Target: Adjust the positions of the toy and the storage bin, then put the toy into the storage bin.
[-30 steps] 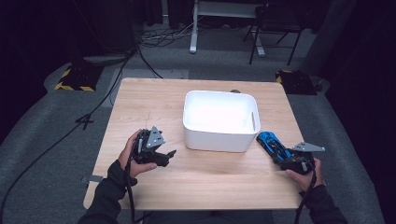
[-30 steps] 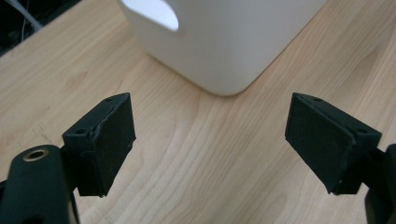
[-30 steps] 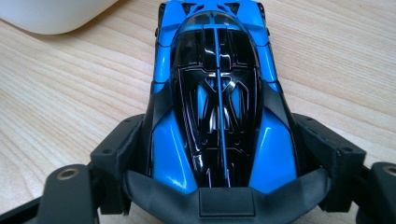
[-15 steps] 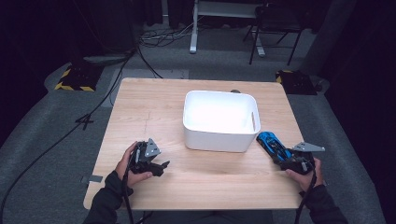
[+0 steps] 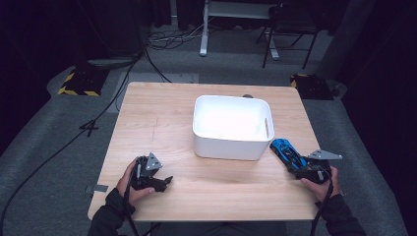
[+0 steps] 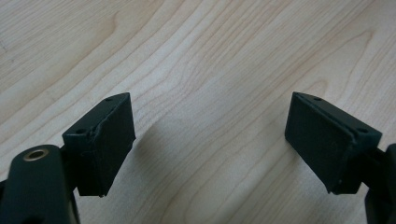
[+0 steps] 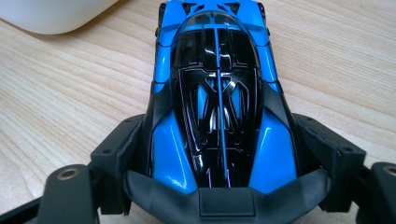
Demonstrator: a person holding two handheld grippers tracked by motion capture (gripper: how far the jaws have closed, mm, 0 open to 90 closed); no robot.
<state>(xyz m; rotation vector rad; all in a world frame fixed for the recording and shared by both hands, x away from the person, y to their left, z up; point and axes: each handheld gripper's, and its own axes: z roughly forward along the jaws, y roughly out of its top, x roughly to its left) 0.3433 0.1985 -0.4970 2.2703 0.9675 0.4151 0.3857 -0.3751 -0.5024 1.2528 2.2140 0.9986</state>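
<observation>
A blue and black toy car (image 5: 284,150) rests on the wooden table (image 5: 162,118) just right of the white bin (image 5: 231,126). My right gripper (image 5: 295,161) is shut on the car's rear. In the right gripper view both pads press the sides of the toy car (image 7: 217,102), whose nose points toward the bin (image 7: 51,14). At the table's front left my left gripper (image 5: 164,182) lies low over the wood. Its jaws stand wide apart in the left gripper view, left gripper (image 6: 210,140), with bare table (image 6: 210,60) between them.
The bin looks empty inside. Cables (image 5: 113,78) run across the grey floor to the left. A black and yellow striped block (image 5: 78,83) and metal stand legs (image 5: 204,29) lie beyond the table's far edge.
My left gripper has come down and back toward the table's front left corner, and sits close over the wood. The right gripper and the car have kept still.
</observation>
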